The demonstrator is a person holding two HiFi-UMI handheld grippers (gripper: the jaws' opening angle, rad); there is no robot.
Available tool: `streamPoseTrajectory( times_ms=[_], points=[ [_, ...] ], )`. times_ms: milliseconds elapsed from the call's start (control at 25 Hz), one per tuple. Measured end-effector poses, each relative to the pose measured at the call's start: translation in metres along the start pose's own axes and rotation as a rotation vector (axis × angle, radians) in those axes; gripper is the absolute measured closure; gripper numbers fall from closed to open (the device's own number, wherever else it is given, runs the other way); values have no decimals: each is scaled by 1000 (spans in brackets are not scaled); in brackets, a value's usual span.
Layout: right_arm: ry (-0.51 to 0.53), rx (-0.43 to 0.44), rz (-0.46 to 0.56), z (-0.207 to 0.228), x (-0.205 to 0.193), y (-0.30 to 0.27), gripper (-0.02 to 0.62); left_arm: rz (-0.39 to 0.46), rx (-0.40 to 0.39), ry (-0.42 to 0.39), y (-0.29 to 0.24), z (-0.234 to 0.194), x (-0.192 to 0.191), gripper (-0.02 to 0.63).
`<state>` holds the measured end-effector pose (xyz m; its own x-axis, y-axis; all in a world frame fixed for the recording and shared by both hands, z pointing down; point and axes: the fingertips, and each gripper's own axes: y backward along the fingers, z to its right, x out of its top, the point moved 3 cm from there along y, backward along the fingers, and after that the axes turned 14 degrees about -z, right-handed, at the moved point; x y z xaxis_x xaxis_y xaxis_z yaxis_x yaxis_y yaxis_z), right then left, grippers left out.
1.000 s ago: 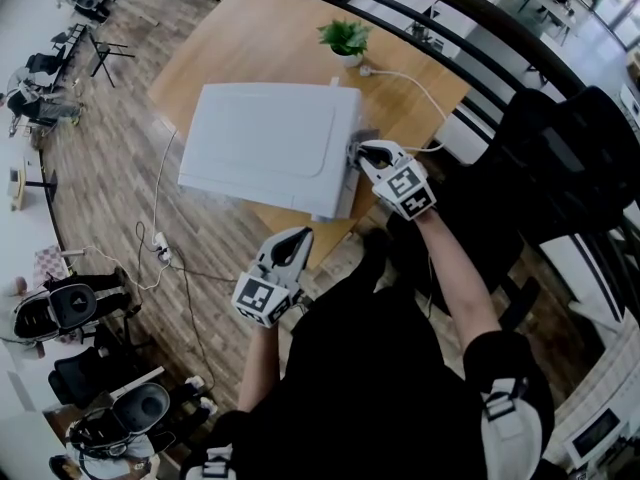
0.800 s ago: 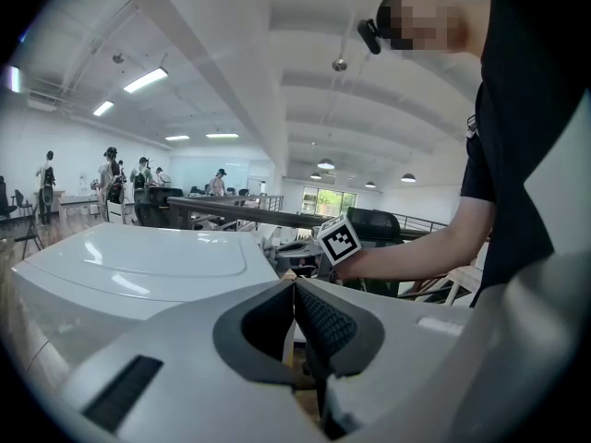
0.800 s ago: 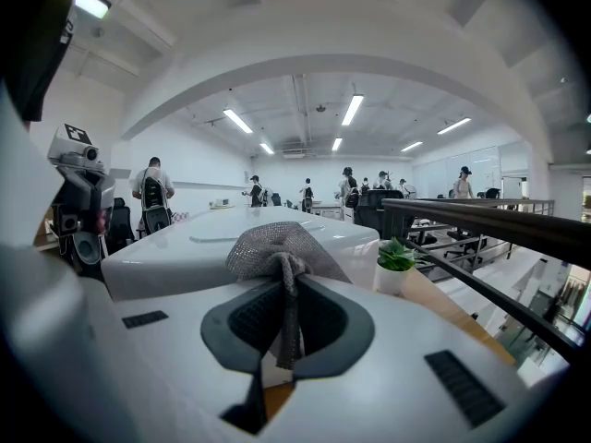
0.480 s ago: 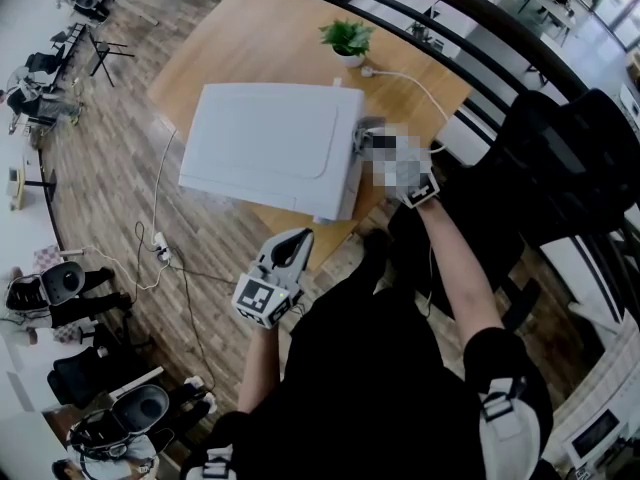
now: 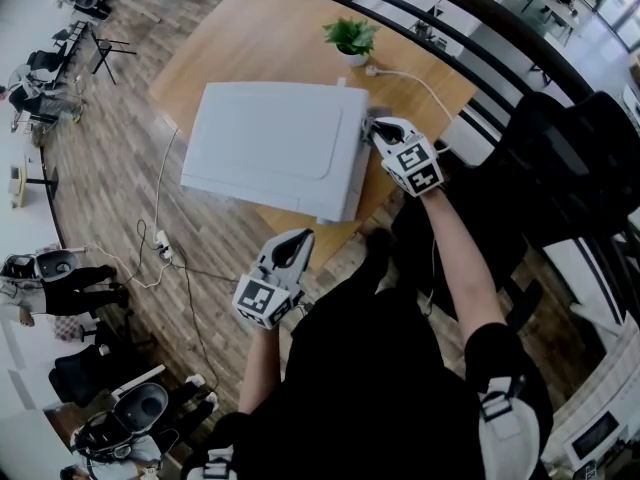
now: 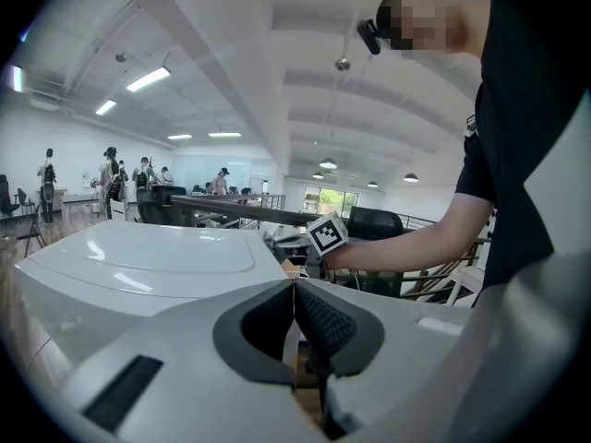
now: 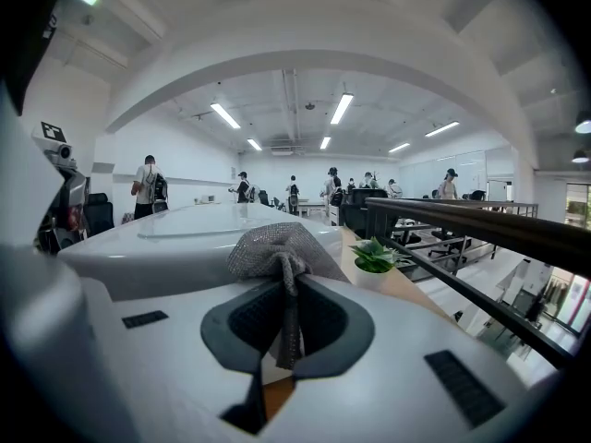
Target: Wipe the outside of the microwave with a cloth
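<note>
Since a second ago, the right gripper [image 5: 376, 130] has slid along the right side of the microwave [image 5: 270, 143], toward the little plant [image 5: 348, 38]. Its jaws squeeze a gray cloth [image 7: 277, 247], which sits against the microwave's side. The left gripper [image 5: 292, 242] hangs near the microwave's front corner, past the table [image 5: 250, 38] edge, with its jaws pressed together on nothing.

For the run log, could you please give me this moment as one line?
right gripper: shut on grey cloth, at microwave right edge | left gripper: shut, empty, off the microwave
</note>
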<state>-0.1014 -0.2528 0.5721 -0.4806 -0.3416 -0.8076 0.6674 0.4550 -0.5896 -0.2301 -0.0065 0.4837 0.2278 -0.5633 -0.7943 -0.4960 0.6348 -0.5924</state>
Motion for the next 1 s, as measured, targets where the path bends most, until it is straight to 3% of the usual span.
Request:
streamPoseTrajectory(
  times_ms=[800, 1000],
  points=[
    [0, -73, -44, 33, 1, -21, 578, -6, -7, 0, -4, -8, 0, 603],
    [16, -101, -66, 41, -2, -28, 578, -48, 1, 16, -5, -10, -7, 603]
  ],
)
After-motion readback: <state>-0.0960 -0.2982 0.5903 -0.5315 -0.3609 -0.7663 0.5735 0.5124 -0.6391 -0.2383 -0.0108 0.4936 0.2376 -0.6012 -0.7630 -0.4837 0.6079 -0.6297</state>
